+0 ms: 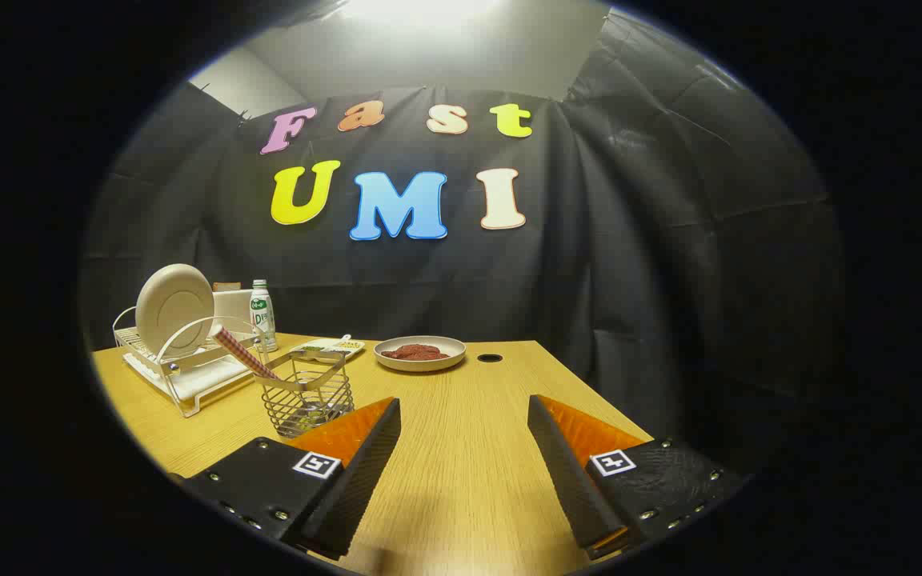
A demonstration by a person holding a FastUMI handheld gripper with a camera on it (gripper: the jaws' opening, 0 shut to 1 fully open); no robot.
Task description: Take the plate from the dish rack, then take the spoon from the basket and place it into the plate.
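Gripper fingers spread wide, nothing between them, just bare table below. Task not started imo. Plate stands on edge in the dish rack, well ahead and to the left of the fingers. Looks rigid, smooth, prob ceramic or melamine, can't tell which, so treat as slippery + chippable. I'd pinch the top rim, one finger each face, lift straight up out of the wire loop. Spoon w/ checked handle leans out of the wire basket, just ahead of left finger. Light, stiff; grab handle high. Second dish w/ red stuff further back, not mine.
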